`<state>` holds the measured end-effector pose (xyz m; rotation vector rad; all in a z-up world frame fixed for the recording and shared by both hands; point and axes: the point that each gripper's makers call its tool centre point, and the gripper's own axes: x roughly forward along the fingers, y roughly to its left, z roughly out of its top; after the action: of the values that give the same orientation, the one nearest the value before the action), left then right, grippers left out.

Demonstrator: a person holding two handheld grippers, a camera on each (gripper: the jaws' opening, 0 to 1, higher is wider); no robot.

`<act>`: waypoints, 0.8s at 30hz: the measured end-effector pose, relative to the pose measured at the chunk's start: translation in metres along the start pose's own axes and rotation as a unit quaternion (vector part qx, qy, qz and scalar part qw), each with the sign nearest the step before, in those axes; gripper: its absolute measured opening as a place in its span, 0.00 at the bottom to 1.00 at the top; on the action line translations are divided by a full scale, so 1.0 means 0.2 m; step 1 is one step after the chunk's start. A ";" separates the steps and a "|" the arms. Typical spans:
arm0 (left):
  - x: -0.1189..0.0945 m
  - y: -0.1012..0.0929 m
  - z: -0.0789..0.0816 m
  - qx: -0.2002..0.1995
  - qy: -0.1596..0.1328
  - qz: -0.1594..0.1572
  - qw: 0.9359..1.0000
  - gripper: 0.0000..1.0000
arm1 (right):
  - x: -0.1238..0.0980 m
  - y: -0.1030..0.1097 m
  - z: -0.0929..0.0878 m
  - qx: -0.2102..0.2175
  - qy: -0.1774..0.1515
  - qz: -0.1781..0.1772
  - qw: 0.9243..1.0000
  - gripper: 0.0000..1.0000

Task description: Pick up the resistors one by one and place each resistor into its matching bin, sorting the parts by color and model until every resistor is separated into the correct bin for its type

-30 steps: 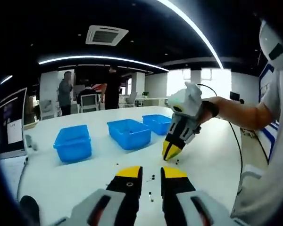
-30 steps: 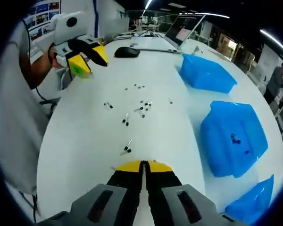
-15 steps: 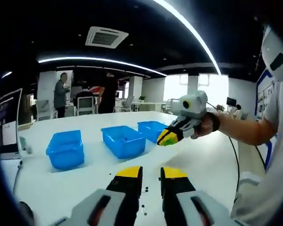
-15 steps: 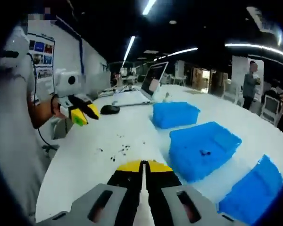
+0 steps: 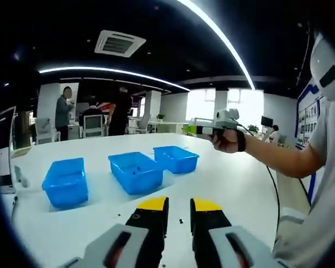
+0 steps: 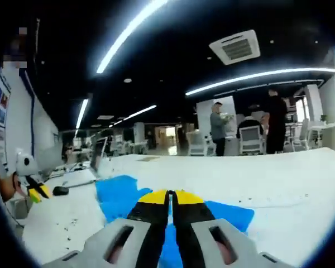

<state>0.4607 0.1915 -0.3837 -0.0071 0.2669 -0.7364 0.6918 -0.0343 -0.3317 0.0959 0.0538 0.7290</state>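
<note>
left gripper (image 5: 178,204) jaws apart and empty, right gripper (image 6: 169,196) jaws pressed together, above blue bins (image 5: 135,171)

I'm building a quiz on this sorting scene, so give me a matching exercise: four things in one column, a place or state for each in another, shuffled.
Things:
1. left gripper
2. right gripper
3. middle blue bin
4. laptop

States or places:
A. jaws shut, tips together
B. at the table's far left edge
C. jaws parted, a gap between them
D. small dark parts lying inside

Pairs: 1-C, 2-A, 3-D, 4-B
</note>
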 end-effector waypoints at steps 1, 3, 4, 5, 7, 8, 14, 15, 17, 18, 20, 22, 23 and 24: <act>0.00 -0.01 0.00 0.000 0.000 -0.002 1.000 0.18 | 0.01 -0.02 -0.01 0.001 0.001 -0.004 1.000 0.06; 0.00 -0.02 -0.01 0.000 0.000 -0.004 1.000 0.18 | 0.02 -0.02 -0.01 -0.001 0.002 -0.008 1.000 0.06; -0.01 -0.02 -0.01 0.000 0.001 -0.004 1.000 0.18 | 0.03 -0.02 -0.01 -0.001 0.002 -0.009 1.000 0.06; -0.01 -0.02 -0.01 -0.001 0.002 -0.003 1.000 0.18 | 0.04 -0.02 -0.02 -0.001 0.003 -0.009 1.000 0.06; -0.01 -0.02 -0.02 -0.004 0.003 0.000 1.000 0.18 | 0.06 -0.02 -0.04 -0.005 0.011 -0.010 1.000 0.06; -0.01 -0.02 -0.02 -0.005 0.003 0.001 1.000 0.18 | 0.07 -0.04 -0.06 -0.005 0.017 -0.020 1.000 0.10; -0.01 -0.04 -0.01 0.000 0.002 -0.006 1.000 0.18 | 0.07 -0.13 -0.08 -0.003 0.014 -0.058 0.998 0.31; -0.01 -0.04 -0.01 -0.001 0.002 -0.006 1.000 0.18 | 0.08 -0.12 -0.08 -0.005 0.014 -0.056 0.998 0.31; -0.02 -0.05 -0.01 -0.001 0.002 -0.007 1.000 0.18 | 0.08 -0.11 -0.07 -0.008 0.014 -0.053 0.998 0.30; -0.02 -0.05 -0.01 -0.001 0.002 -0.008 1.000 0.18 | 0.08 -0.10 -0.06 -0.011 0.013 -0.051 0.999 0.29; -0.01 -0.04 -0.02 -0.001 0.003 -0.006 1.000 0.18 | 0.07 -0.08 -0.05 -0.013 0.012 -0.048 0.999 0.28; -0.02 -0.04 -0.01 -0.003 0.001 -0.004 1.000 0.18 | 0.07 -0.06 -0.04 -0.014 0.011 -0.044 0.999 0.28; -0.02 -0.04 -0.01 -0.003 0.000 -0.004 1.000 0.18 | 0.07 -0.05 -0.04 -0.016 0.011 -0.042 0.999 0.27; -0.02 -0.04 -0.01 -0.003 -0.001 -0.005 1.000 0.18 | 0.07 -0.04 -0.03 -0.018 0.012 -0.040 0.999 0.27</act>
<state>0.4515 0.1886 -0.3846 -0.0154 0.2678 -0.7461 0.7071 -0.0309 -0.3398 0.0501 0.0665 0.6510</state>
